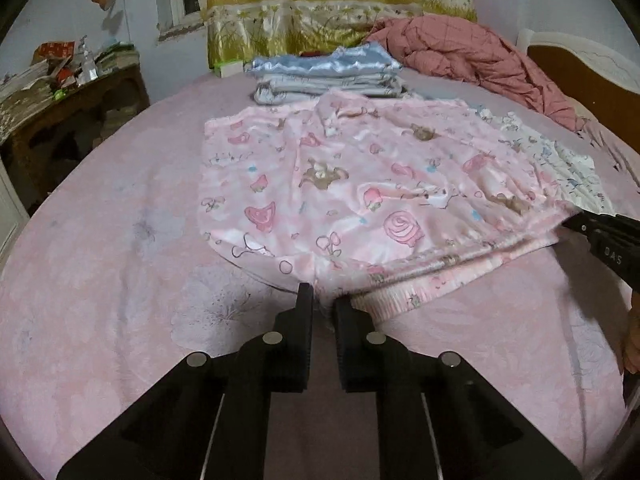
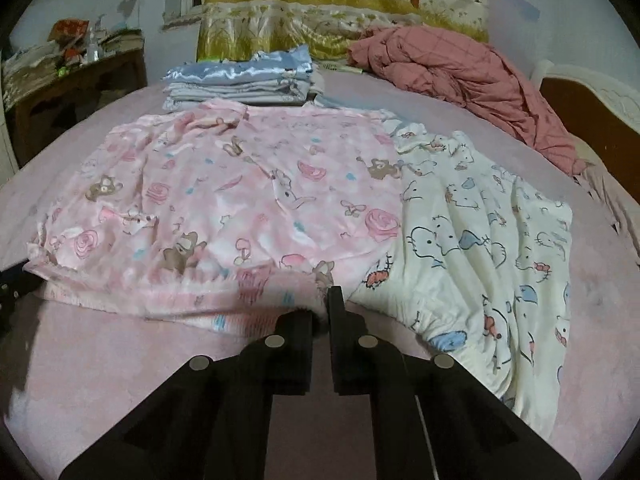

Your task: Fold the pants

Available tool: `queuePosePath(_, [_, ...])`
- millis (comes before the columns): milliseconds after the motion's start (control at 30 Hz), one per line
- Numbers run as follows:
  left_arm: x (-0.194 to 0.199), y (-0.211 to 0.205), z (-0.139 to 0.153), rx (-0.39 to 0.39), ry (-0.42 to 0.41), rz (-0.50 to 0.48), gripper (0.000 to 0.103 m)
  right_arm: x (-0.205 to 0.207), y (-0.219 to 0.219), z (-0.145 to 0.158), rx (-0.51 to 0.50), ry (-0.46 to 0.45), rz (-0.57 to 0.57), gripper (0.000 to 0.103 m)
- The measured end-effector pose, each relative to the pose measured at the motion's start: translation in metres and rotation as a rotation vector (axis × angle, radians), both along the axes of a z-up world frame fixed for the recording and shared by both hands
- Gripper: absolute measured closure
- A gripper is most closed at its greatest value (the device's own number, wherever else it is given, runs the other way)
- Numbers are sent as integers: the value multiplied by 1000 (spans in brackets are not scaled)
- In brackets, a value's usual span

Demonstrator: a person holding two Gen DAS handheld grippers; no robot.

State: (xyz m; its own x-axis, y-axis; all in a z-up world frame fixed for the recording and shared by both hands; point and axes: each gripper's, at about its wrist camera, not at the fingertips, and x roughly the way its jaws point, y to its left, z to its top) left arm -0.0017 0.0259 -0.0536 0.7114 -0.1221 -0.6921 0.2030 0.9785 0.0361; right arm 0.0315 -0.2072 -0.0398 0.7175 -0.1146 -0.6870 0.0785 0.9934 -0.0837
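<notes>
Pink cartoon-print pants (image 1: 360, 184) lie spread flat on the pink bed sheet (image 1: 100, 280), with the elastic waistband along their near right edge. My left gripper (image 1: 324, 300) is shut on the near edge of the pants, with a pinch of pink fabric between its pads. My right gripper (image 2: 320, 306) is shut on the waistband end of the pink pants (image 2: 224, 200), where they meet a white cat-print garment (image 2: 480, 240). In the left wrist view, the right gripper (image 1: 576, 222) shows at the pants' right corner. The left gripper (image 2: 12, 284) is only partly in frame at the right wrist view's left border.
A folded stack of blue and grey clothes (image 1: 324, 76) sits behind the pants. A crumpled reddish quilt (image 1: 472, 60) lies at the back right by the headboard (image 1: 580, 68). A cluttered wooden side table (image 1: 60, 112) stands left of the bed. A patterned curtain (image 1: 340, 8) hangs behind.
</notes>
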Motion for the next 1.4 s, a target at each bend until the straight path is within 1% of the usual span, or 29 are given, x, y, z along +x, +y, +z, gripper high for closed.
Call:
queuePosePath(100, [-10,-4,10,26,-40,-5,95,-18,1,13,-5,-55,-25,97])
queuePosePath(200, [-24,-7,23,56,-81,5,95,-34,4,24,-10,-79,-51,97])
queuePosePath(267, [-35,-7,34,51,-106,8,95,-48,9,35,-8,-115,-86,97])
queuePosePath(367, [-51,1,50,43,-160,30,95,-70,20,52,-34,-183,-116,97])
queuePosePath(433, [-59,7,54,16,-155,34,95,-85,24,58,-22,-205,-123,97])
queuePosePath(500, [-66,16,51,-35,-130,35,95,-99,23,59,12,-203,-131,97])
queuePosePath(567, [-73,19,49,-63,-119,40,95,-109,21,59,43,-206,-132,97])
queuePosePath(700, [-85,19,45,-69,-112,44,94,-128,27,55,56,-201,-113,97])
queuePosePath(800, [-89,20,36,-88,-85,39,86,-130,29,42,40,-169,-106,97])
queuePosePath(867, [-89,22,29,-93,-79,42,59,-128,27,32,34,-135,-107,97])
queuePosePath(933, [-92,25,23,-79,-84,41,48,-127,21,24,46,-109,-109,93])
queuePosePath(1000, [-98,27,18,-58,-87,47,46,-127,16,18,57,-89,-102,76])
queuePosePath(1033, [-100,30,16,-52,-83,50,46,-130,12,16,58,-89,-107,71])
queuePosePath(1067, [-100,35,15,-55,-77,54,46,-134,9,15,60,-91,-112,62])
queuePosePath(1100, [-100,39,15,-63,-71,58,46,-137,7,14,64,-89,-112,56])
queuePosePath(1167, [-100,51,20,-76,-71,69,46,-145,-1,15,83,-93,-121,56])
queuePosePath(1233, [-95,57,34,-58,-102,74,46,-150,-8,21,103,-107,-125,56])
queuePosePath(1300, [-86,61,58,-6,-173,82,46,-146,-12,39,114,-144,-102,56])
queuePosePath(1333, [-81,63,70,5,-215,85,46,-140,-13,51,106,-169,-94,56])
queuePosePath(1367, [-73,66,87,10,-273,88,46,-135,-13,61,104,-187,-86,56])
queuePosePath(1400, [-65,67,101,19,-312,99,46,-126,-13,80,116,-223,-55,56])
